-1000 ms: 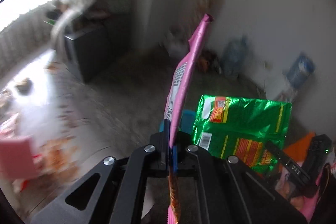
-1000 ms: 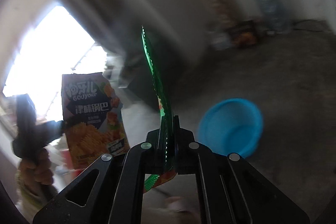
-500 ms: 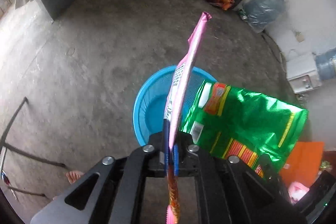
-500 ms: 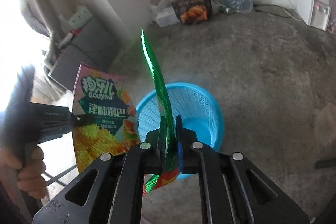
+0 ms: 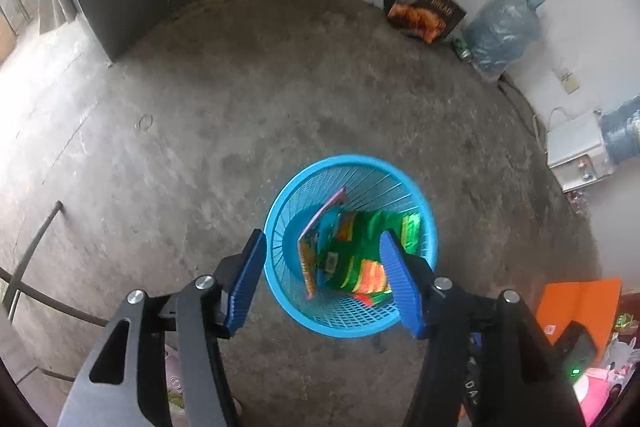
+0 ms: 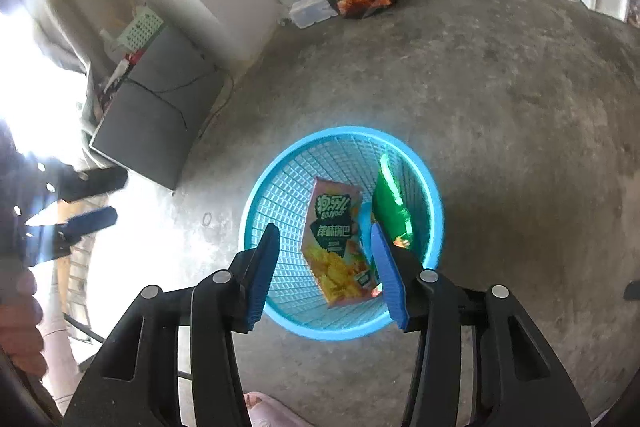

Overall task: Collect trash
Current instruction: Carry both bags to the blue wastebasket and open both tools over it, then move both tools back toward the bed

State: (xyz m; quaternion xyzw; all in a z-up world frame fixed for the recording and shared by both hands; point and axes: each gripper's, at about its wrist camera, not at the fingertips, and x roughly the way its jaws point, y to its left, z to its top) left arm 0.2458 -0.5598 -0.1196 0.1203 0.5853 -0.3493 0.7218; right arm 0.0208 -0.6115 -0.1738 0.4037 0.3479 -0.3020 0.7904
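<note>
Pink wrapper (image 5: 320, 217) and green packet (image 5: 360, 251) inside blue basket (image 5: 280, 203), beneath parted tongs (image 5: 322, 269)

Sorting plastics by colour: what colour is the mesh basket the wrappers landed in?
Bright blue basket, clearest in the right wrist view.

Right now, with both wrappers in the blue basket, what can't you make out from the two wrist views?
- Lower end of the green wrapper: right wrist view, hidden behind the right gripper finger.
- Pink wrapper print: left wrist view, seen edge-on, partly covered by the green one.
- Basket near rim: left wrist view, cut by the left gripper fingers.
- Whether the wrappers have settled: both blurred.
</note>
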